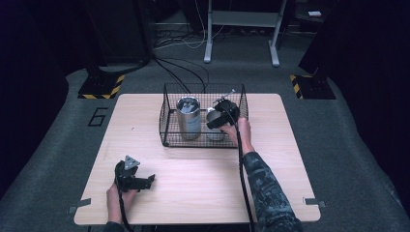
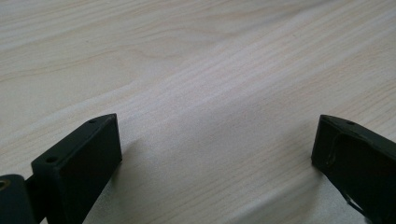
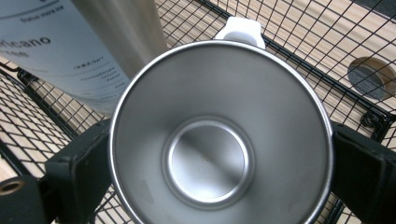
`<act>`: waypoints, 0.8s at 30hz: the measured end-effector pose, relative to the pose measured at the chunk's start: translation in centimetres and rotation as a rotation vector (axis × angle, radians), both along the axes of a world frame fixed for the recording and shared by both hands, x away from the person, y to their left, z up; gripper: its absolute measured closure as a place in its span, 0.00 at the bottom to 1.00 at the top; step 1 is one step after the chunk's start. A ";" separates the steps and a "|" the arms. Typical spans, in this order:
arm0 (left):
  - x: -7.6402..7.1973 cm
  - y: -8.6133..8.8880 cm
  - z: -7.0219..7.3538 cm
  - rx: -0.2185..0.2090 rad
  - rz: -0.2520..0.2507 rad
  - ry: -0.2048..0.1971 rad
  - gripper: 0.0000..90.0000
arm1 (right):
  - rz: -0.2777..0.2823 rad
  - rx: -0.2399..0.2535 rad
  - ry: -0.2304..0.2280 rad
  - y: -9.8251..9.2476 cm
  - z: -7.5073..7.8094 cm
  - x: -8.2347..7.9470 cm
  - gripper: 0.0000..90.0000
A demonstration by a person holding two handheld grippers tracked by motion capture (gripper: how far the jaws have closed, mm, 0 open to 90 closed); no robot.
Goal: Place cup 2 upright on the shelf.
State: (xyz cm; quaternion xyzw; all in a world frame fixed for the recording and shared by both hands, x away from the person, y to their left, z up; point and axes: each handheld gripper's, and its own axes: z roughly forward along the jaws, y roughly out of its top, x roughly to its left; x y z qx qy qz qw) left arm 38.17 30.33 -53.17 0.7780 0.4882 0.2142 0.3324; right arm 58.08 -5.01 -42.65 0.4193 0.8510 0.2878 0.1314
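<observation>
**Two grippers, one cup: steel mug clasped inside wire basket**

Two black jaws of the right gripper press against opposite sides of an open steel cup, seen from straight above in the right gripper view, its polished floor bare. A white tab sits at the cup's far rim. Just beside the cup stands a taller steel tumbler with a pale printed label, the two close enough that their sides nearly meet. Both stand inside a black wire basket, whose mesh floor lets the wooden table show through, along with a round hole in the tabletop beyond the basket's edge.

From the high view, the right gripper reaches into the basket at its right half, over the cup, with the tumbler to its left. A patterned sleeve leads back from the hand.

Well apart, near the table's front left corner, the left gripper rests low, a grey three-cornered plate on top. Its jaws stand wide apart over bare wood in the left gripper view, holding nothing.
</observation>
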 end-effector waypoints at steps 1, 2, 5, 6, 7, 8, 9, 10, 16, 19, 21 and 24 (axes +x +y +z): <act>0.0 0.0 0.0 0.001 0.000 -0.001 0.02 | 0.008 -0.007 -0.003 -0.1 0.0 0.0 0.06; 0.0 0.0 0.0 0.000 0.000 0.000 0.02 | 0.005 -0.010 0.003 0.0 0.0 0.0 0.06; 0.0 0.0 0.0 0.000 0.000 0.000 0.02 | 0.001 -0.013 0.001 0.1 0.1 -0.1 0.05; 0.0 0.0 0.0 0.000 0.000 0.001 0.01 | -0.002 -0.009 0.004 0.1 0.0 -0.1 0.02; 0.0 0.0 0.0 0.002 0.000 -0.003 0.02 | -0.004 -0.017 0.005 0.2 0.0 0.0 0.00; 0.0 0.0 0.0 0.002 0.000 -0.002 0.02 | -0.007 -0.019 0.006 0.2 0.0 0.0 0.00; 0.0 0.0 0.0 0.002 -0.001 -0.002 0.02 | -0.007 -0.018 0.005 0.2 0.1 -0.1 0.00; 0.0 0.0 0.0 0.002 0.000 -0.002 0.02 | -0.014 -0.023 0.002 0.2 0.3 -0.1 0.00; 0.0 0.0 0.0 0.001 -0.002 0.002 0.02 | -0.011 -0.039 -0.051 0.0 2.1 -1.1 0.00; 0.0 0.0 0.0 0.001 -0.003 0.004 0.02 | 0.004 -0.037 -0.077 -0.2 3.4 -2.1 0.00; 0.0 0.0 0.0 0.001 -0.001 -0.002 0.02 | 0.027 -0.035 -0.091 -0.4 4.2 -2.9 0.00; 0.0 0.0 0.0 0.000 -0.002 0.000 0.02 | 0.051 -0.016 -0.097 -0.8 5.2 -4.3 0.00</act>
